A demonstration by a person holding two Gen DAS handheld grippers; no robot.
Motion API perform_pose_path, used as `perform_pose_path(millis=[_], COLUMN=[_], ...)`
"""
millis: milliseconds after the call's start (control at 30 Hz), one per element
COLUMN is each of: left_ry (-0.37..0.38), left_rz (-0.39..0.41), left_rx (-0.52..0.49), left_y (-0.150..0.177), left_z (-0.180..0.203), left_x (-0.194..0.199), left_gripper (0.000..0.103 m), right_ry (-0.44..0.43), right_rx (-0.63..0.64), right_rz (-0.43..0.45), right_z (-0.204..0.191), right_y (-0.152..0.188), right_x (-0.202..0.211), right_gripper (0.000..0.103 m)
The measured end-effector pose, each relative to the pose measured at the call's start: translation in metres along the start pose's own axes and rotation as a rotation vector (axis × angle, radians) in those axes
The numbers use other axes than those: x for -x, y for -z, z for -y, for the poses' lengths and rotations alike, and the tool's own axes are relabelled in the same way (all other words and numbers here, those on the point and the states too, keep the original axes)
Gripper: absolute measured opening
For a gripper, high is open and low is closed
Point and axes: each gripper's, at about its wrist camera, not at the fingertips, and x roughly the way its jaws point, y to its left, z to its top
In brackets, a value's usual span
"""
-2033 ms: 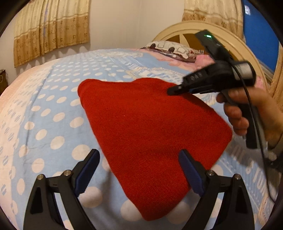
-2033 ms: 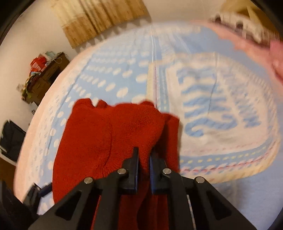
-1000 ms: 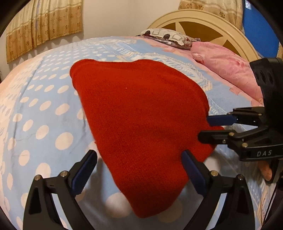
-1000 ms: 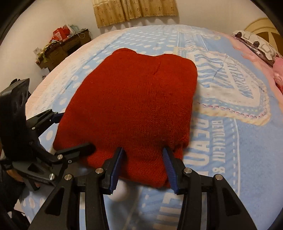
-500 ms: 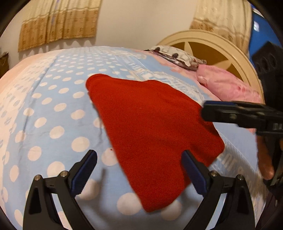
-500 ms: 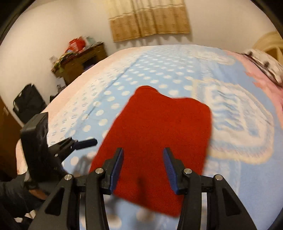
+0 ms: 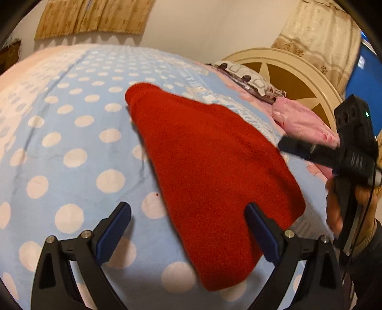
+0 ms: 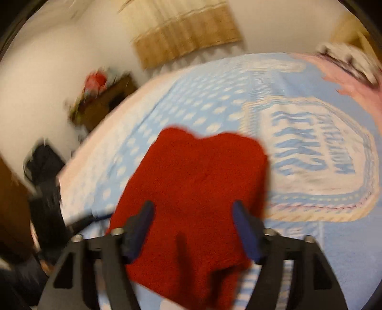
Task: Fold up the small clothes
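Lying flat on the polka-dot bedspread point(image 7: 71, 147), the red knit garment point(image 7: 210, 167) sits folded, spread from the near edge toward the far middle of the bed. Left gripper point(image 7: 188, 233): released, 2 blue-padded fingers point(image 7: 114, 231) wide apart above the bedspread, nothing between them; garment's near corner lies just beyond its right finger. Right gripper point(image 8: 193, 229): also released, jaws spread over the garment's point(image 8: 198, 190) near part, no cloth pinched; this view is motion-blurred. From the left wrist view, the right gripper point(image 7: 296, 145) shows at the right, held in a hand point(image 7: 334, 207), its tip near the garment's right edge. Pink pillow point(image 7: 303, 124) and cream headboard point(image 7: 298, 78) at far right. Curtain point(image 7: 93, 16) on far wall.
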Motion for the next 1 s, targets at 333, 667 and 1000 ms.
perform_pose_path(millis=[333,667,1000], left_ry=[0.027,-0.009,-0.009], left_rz=[-0.025,-0.045,-0.048], left_rx=[0.034,-0.019,-0.043], left_y=[0.002,0.0,0.0], left_z=[-0.002,0.01,0.012], left_x=[-0.009,-0.018,-0.021], left_gripper=[0.099,0.103,0.103], right_ry=[-0.009,-0.153,-0.168], right_rx=[-0.272,-0.206,-0.211], right_rz=[-0.075,-0.095,-0.074], right_z=[0.085,0.08,0.078], right_y=[-0.019,-0.026,-0.024], right_x=[-0.056,-0.091,-0.102], right_gripper=[0.072,0.072,0.042])
